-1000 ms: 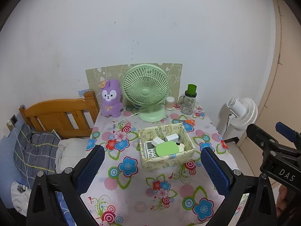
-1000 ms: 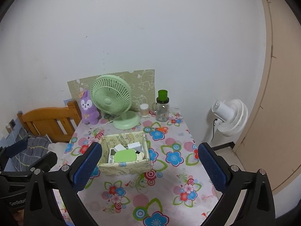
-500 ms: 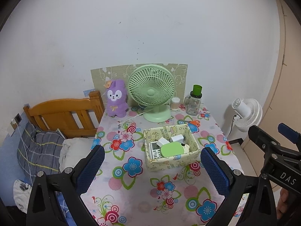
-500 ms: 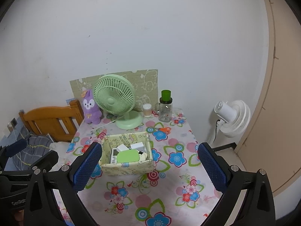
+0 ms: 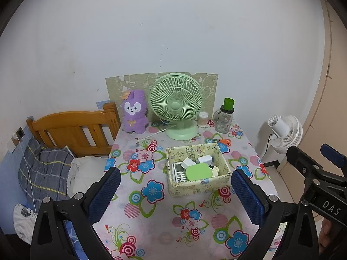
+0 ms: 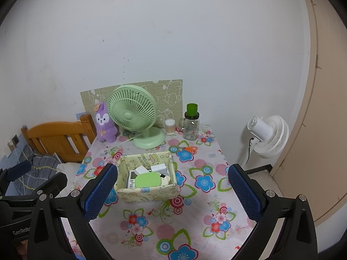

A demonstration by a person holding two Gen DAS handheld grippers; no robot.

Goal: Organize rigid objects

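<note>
Floral table (image 5: 151, 212), box (image 5: 196, 187) long axis left-right, both tongs gaping

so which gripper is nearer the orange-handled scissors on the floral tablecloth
Right, though only slightly. The orange-handled scissors lie straight ahead of the right gripper, but ahead and to the right of the left gripper.

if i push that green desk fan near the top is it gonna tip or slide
The green fan probably tips before it slides: its big round head sits high on a thin neck. The wide flat base should resist gentle nudges lower down. Its white cord trails across the flowered tablecloth and may drag.
</note>
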